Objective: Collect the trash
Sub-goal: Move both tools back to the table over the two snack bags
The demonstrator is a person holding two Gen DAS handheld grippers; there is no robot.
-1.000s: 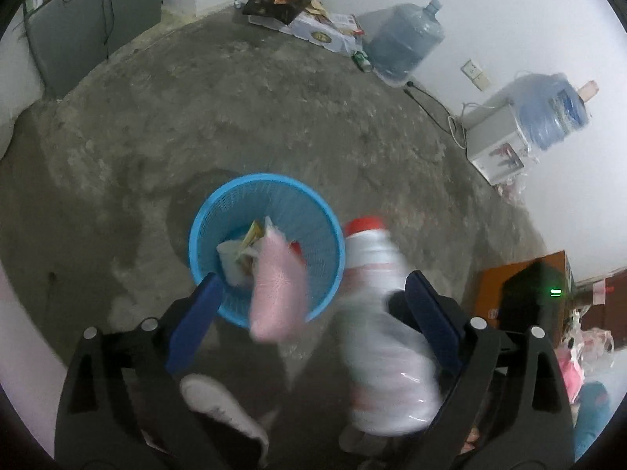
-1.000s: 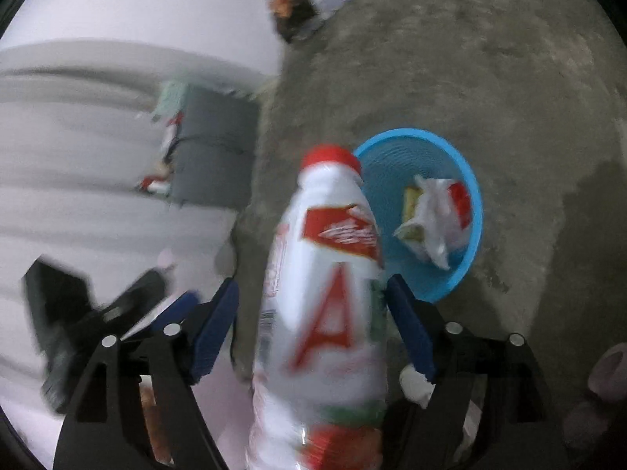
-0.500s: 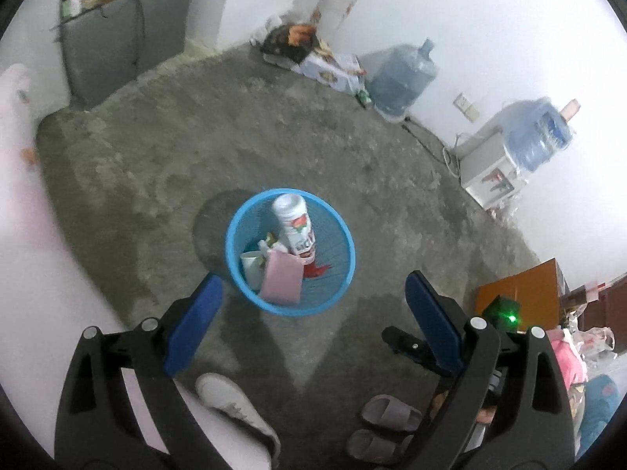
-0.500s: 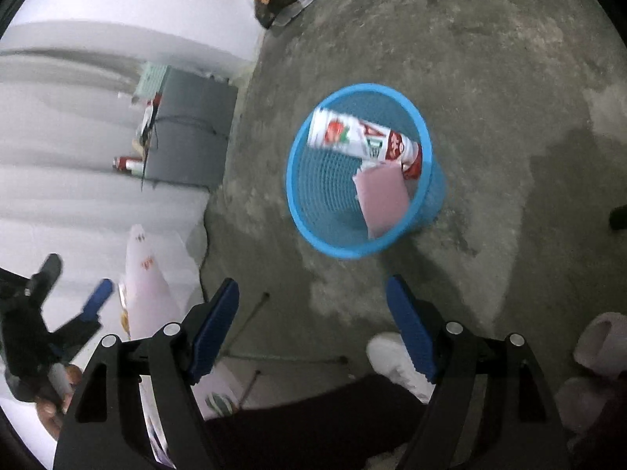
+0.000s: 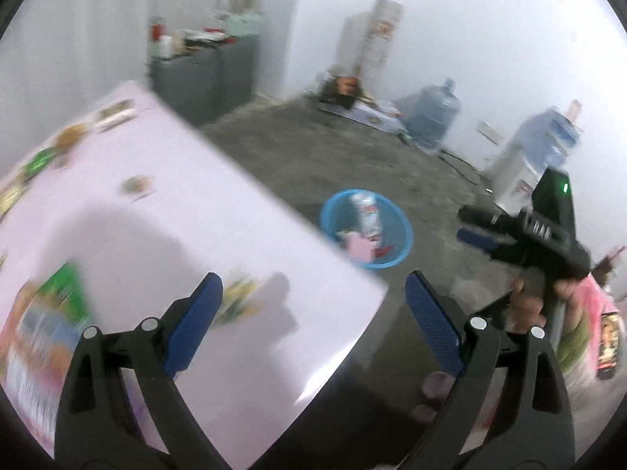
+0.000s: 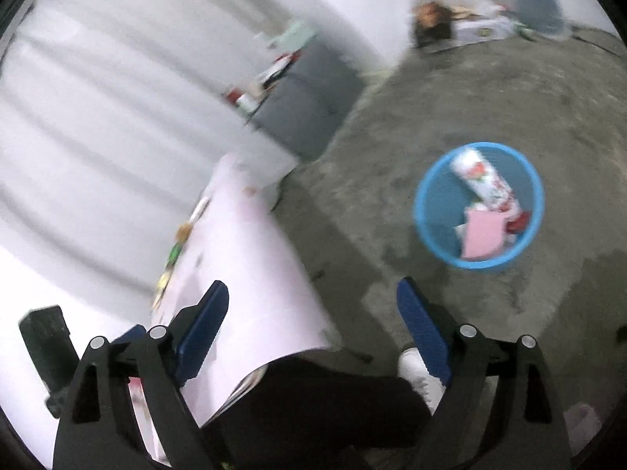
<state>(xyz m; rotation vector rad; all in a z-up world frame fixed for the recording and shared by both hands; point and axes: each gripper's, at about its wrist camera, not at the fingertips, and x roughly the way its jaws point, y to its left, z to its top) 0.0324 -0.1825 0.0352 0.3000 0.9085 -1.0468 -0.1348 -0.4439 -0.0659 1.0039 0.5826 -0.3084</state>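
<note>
On the concrete floor stands a blue mesh basket [image 5: 395, 260] [image 6: 421, 211]. Inside it lie a white and red bottle [image 5: 366, 211] [image 6: 482, 180] and a pink flat packet [image 5: 358, 248] [image 6: 482, 235]. My left gripper [image 5: 313, 325] is open and empty above the pink table [image 5: 196, 203], on which a green packet [image 5: 64, 293] and small wrappers [image 5: 243, 297] lie blurred. My right gripper [image 6: 313, 329] is empty with its jaws opening wider; it hangs over the table's edge [image 6: 250, 274], short of the basket. It also shows in the left wrist view as the right gripper [image 5: 470, 225].
A grey cabinet [image 5: 203, 78] stands by the far wall, with boxes [image 5: 368, 111], a water jug [image 5: 433, 117] and a dispenser [image 5: 521, 164] along the right wall. A dark trouser leg [image 6: 321, 403], a white shoe [image 6: 415, 372] and slippers [image 5: 437, 387] are near me.
The bottle left my right gripper and the pink packet fell into the basket. Both grippers have since risen and drawn back, and the views have swung toward the pink table.
</note>
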